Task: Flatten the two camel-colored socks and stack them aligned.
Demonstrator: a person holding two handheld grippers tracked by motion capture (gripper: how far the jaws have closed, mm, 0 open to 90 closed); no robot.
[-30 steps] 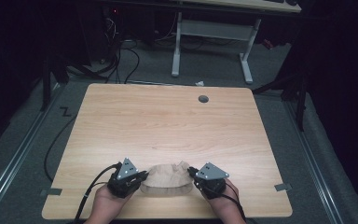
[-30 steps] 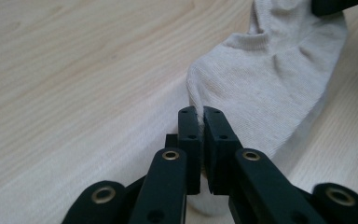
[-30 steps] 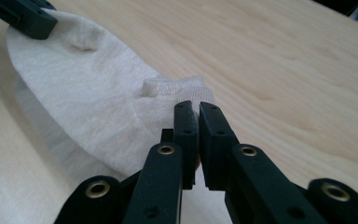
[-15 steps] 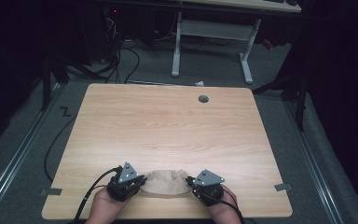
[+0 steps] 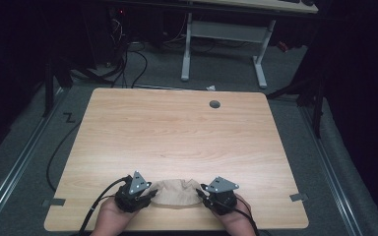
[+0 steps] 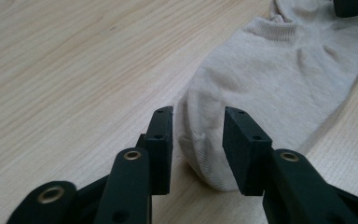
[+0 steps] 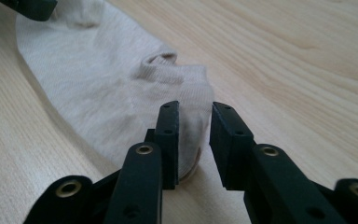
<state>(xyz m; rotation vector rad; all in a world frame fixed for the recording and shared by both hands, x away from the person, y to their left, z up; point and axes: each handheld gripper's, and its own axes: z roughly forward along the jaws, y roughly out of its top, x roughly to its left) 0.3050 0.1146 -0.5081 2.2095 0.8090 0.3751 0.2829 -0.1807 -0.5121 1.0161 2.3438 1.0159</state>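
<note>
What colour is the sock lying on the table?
The sock is plain beige, clearest in the left gripper view.

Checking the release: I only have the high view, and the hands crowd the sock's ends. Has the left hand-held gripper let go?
Observer: Yes. The left hand-held gripper has just been opening its jaws. The toe of the sock lies between them, unpinched.
Operator: Right one?
Observer: The right hand-held gripper has just been opening too. The cuff end sits loose between its jaws.
Operator: Sock flat?
Observer: It lies flat on the table, with the ribbed cuff slightly puckered.
</note>
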